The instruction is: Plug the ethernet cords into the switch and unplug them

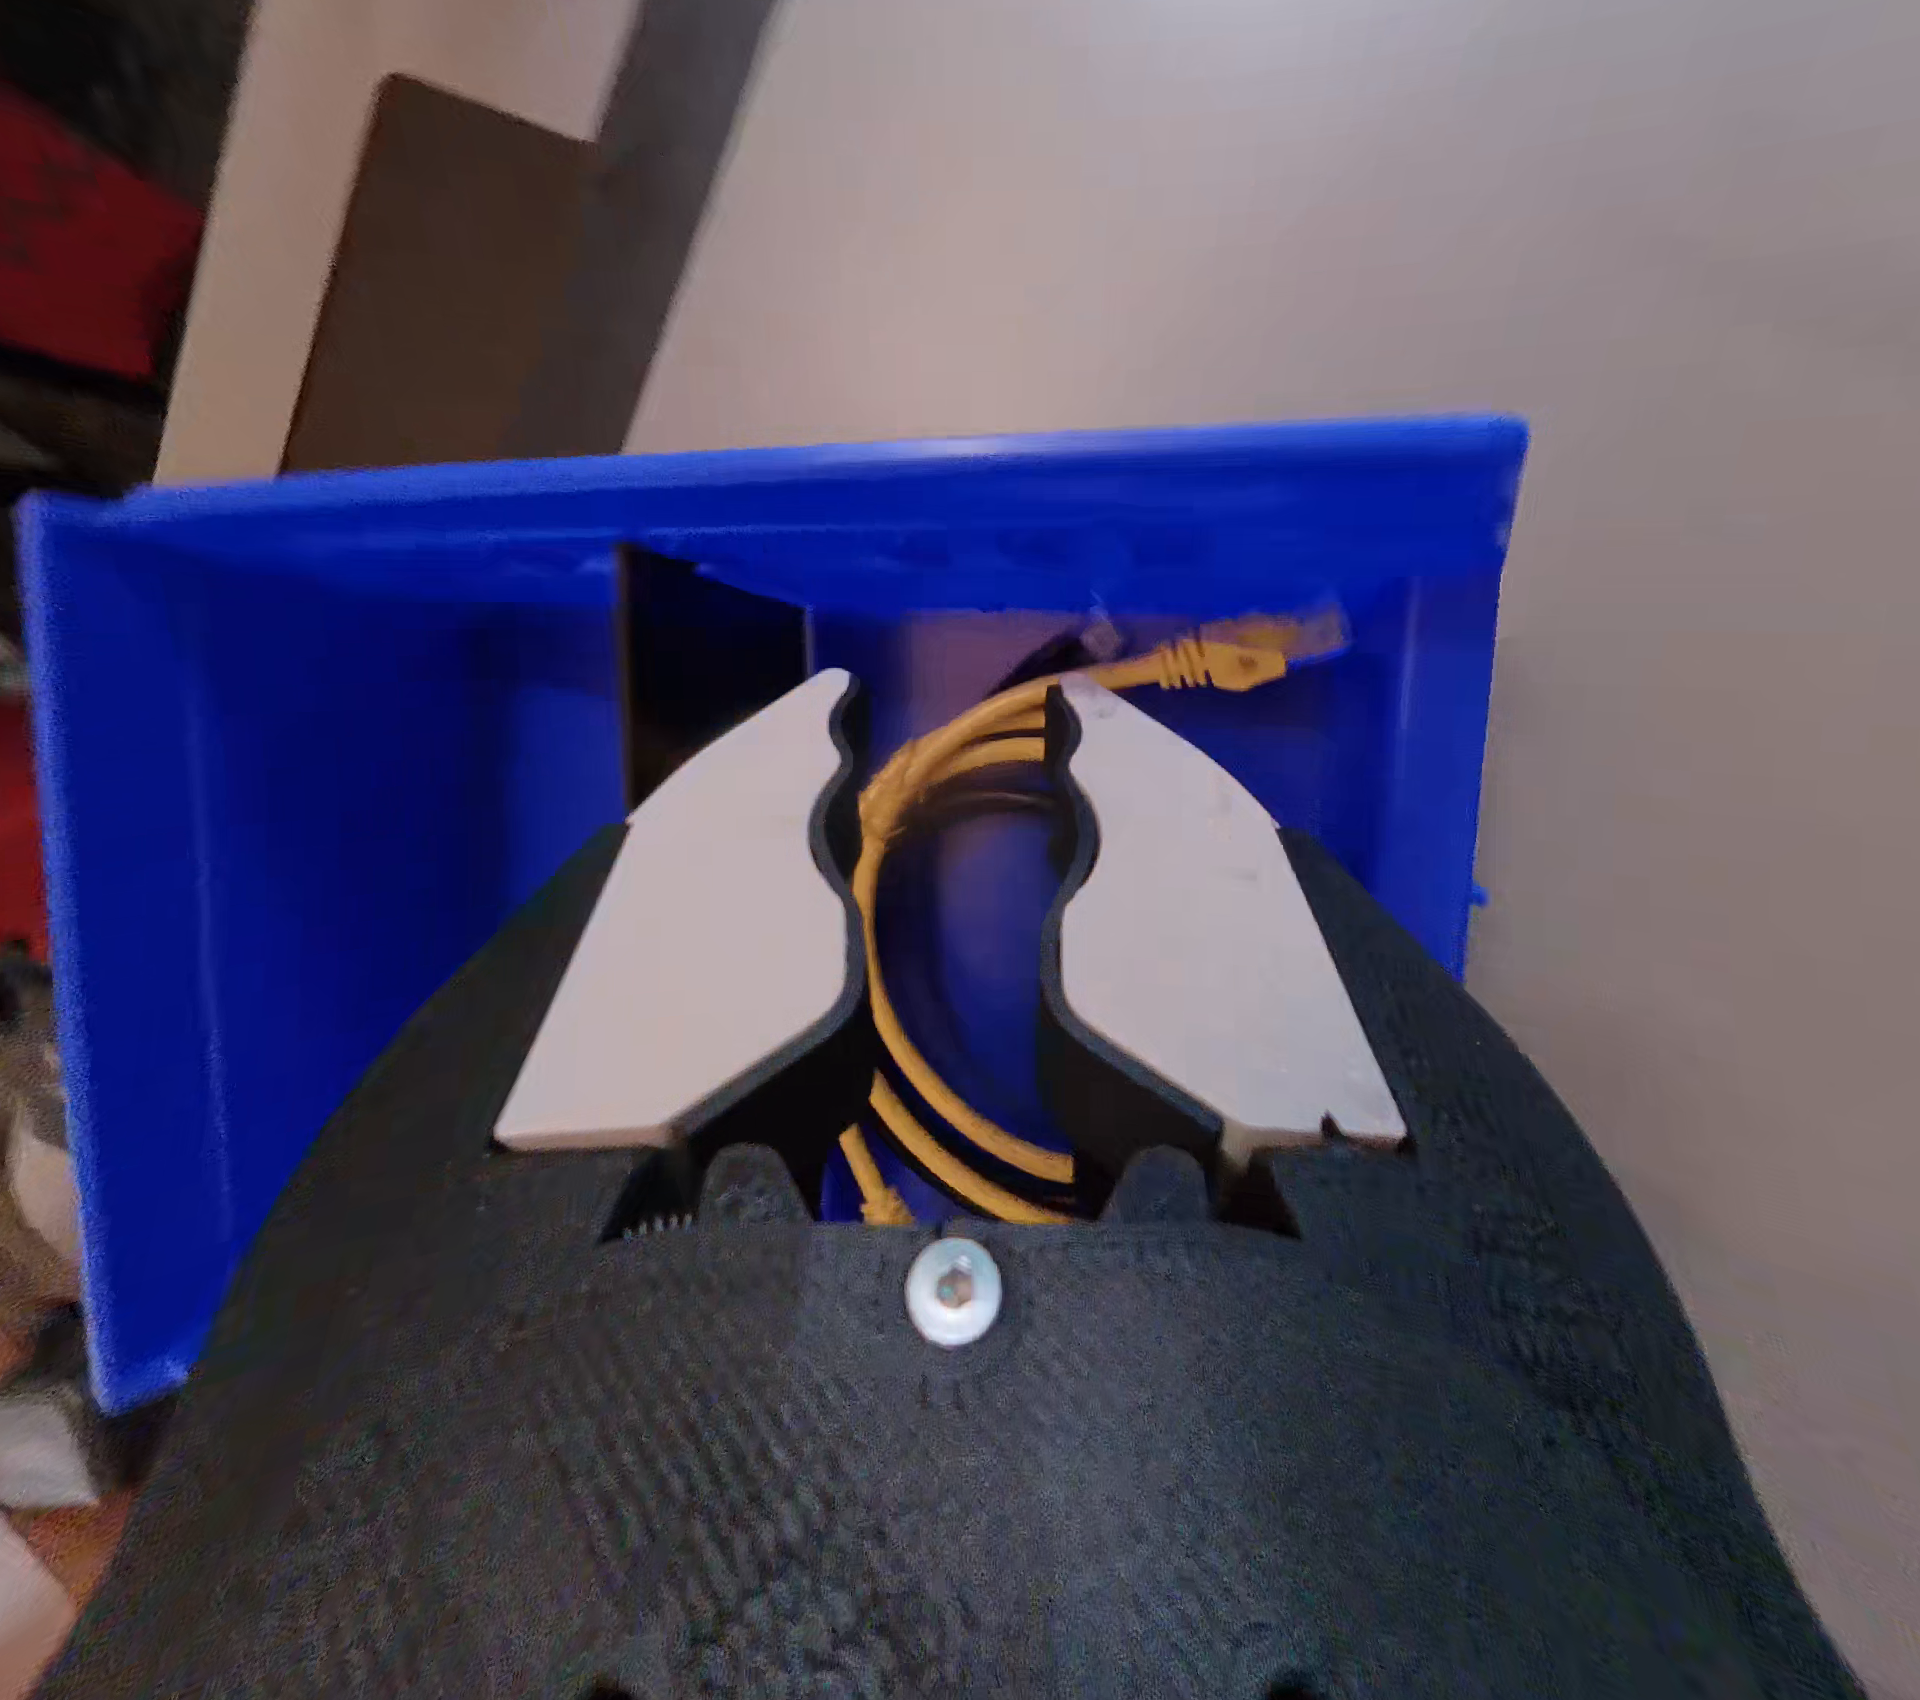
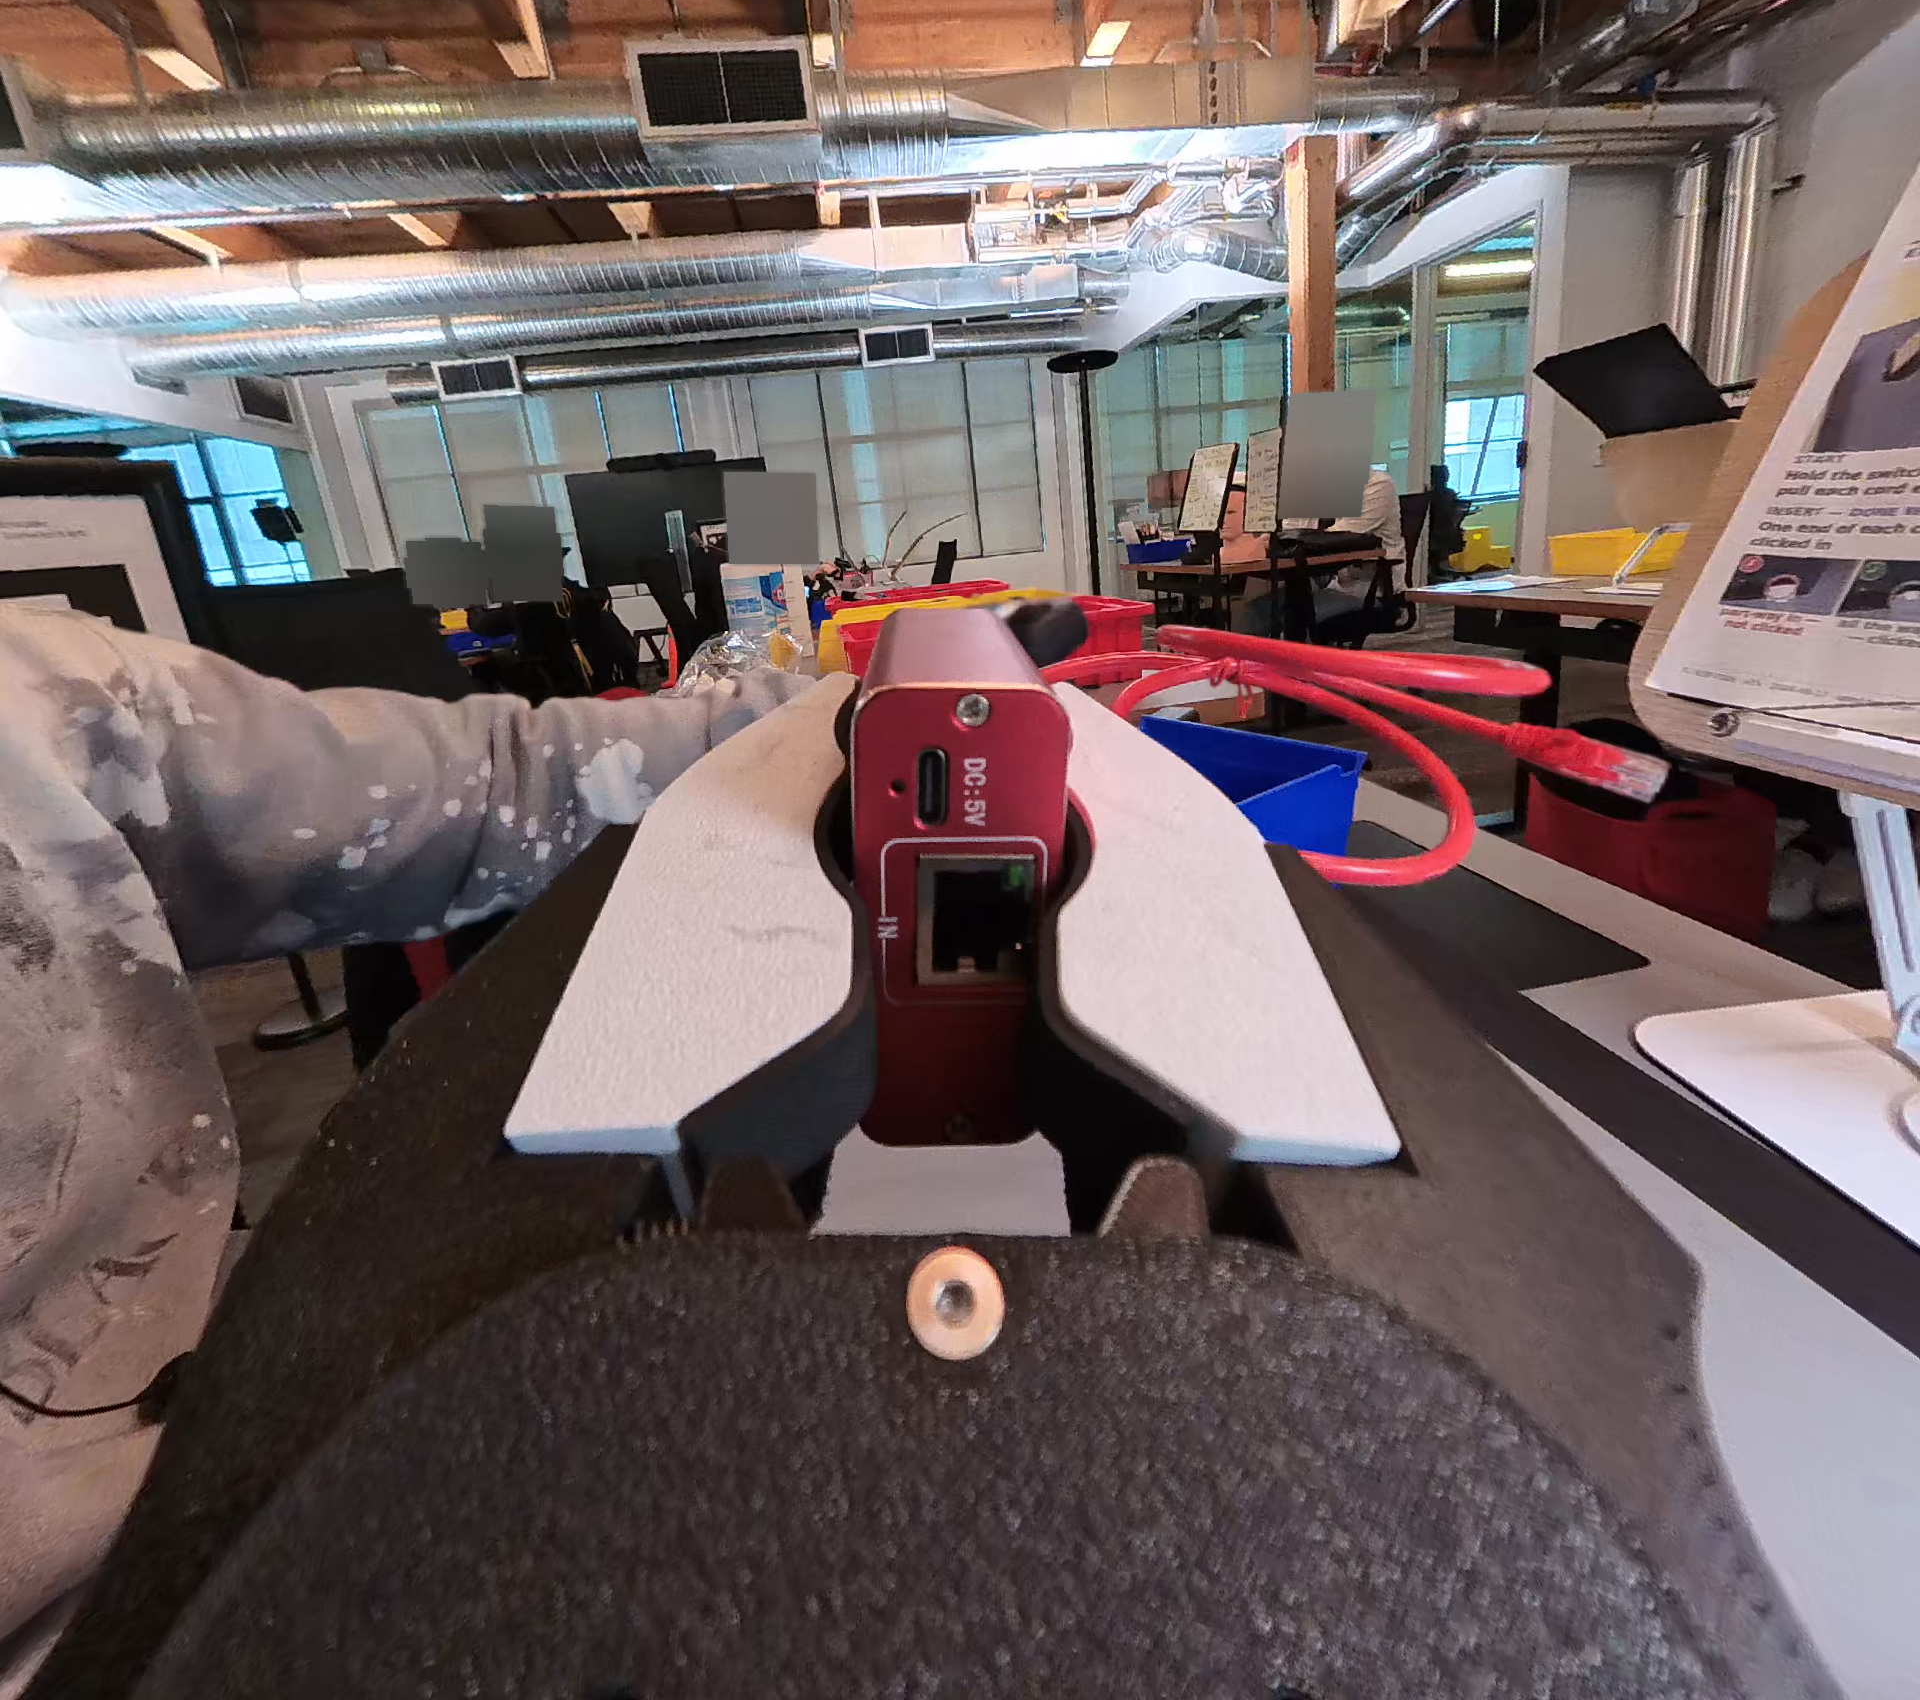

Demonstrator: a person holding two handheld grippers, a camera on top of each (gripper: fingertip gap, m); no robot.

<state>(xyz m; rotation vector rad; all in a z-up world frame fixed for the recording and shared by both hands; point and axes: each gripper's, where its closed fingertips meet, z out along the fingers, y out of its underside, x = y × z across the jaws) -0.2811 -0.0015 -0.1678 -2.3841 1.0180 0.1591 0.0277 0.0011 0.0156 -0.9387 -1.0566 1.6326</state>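
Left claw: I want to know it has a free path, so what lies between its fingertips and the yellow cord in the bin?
Nothing. In the left wrist view the open left claw hangs over the yellow cord coiled in the blue bin.

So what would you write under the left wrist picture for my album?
Open left gripper reaching over coiled yellow ethernet cord inside blue plastic bin.

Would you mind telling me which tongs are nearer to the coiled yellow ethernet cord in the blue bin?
Left. The left tongs hang open right over the yellow cord in the blue bin. The right tongs are elsewhere, shut on the red switch.
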